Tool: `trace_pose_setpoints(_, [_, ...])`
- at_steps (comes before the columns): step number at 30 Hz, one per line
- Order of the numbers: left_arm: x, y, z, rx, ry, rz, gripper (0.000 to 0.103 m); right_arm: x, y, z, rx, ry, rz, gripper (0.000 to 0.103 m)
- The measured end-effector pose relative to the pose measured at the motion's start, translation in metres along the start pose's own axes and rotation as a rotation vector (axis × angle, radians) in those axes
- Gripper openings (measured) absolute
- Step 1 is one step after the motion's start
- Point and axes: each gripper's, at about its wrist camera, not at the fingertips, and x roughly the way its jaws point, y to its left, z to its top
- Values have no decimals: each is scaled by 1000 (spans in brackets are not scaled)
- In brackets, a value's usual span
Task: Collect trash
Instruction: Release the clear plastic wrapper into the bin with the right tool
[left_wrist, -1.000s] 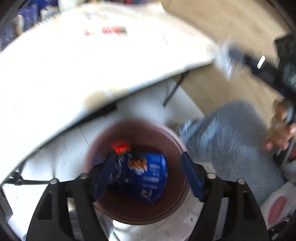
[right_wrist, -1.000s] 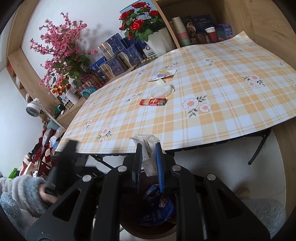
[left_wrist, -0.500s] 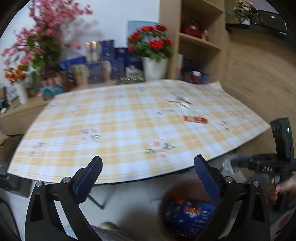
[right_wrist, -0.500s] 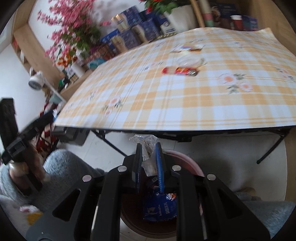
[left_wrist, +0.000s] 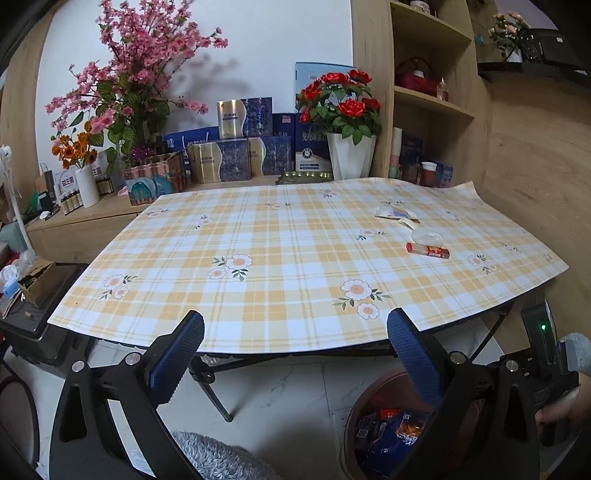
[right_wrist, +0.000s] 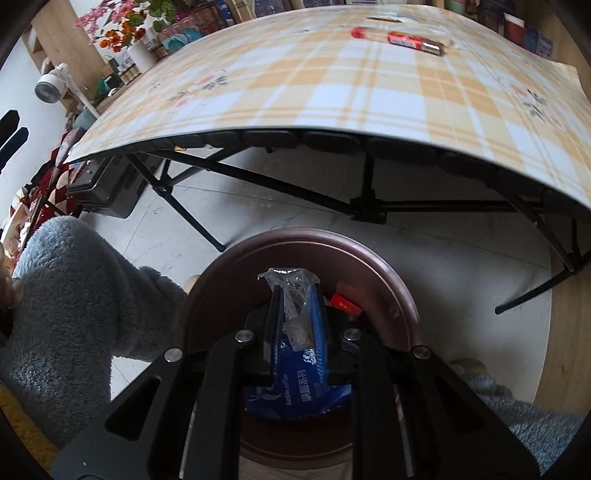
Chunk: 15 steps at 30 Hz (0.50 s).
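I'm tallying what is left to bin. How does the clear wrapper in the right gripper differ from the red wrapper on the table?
The clear wrapper is crumpled, see-through plastic; the red wrapper is a long, opaque printed stick.
The clear wrapper is pinched in the right gripper above the bin; the red wrapper lies loose on the table, untouched.
Both are small packaging scraps.

- surface (left_wrist: 295, 258): smooth checked covering, slight sheen, looks like vinyl
- bin (right_wrist: 388, 269): smooth glossy plastic, brownish pink
- wrapper (right_wrist: 291, 291) in right gripper (right_wrist: 297, 314): thin crinkled clear film
- blue packet (right_wrist: 295, 398): glossy printed foil
- left gripper (left_wrist: 295, 332): matt black frame, ribbed blue pads
- sleeve (right_wrist: 74, 295): fluffy grey fleece
- shelving (left_wrist: 424, 92): matt wood grain
- floor (left_wrist: 280, 387): glossy pale tile
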Motion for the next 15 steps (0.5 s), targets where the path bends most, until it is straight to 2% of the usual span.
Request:
trace_pose_setpoints(10, [6,0,-3,-9,25,-4,97,-7,-20,0,83,-27,-39,19])
trace_pose_setpoints(12, [6,0,-4,-13,26,-5,97,-9,-22,0,91,-36,-41,24])
trace_pose_setpoints(13, [6,1,-4,-15,27,-5,97,-12,-22,1,95,-48,-43,31])
trace_pose_setpoints(15, [6,2,-4,-20,27,-4,97,-16,-21,1,94,-71,-42,68])
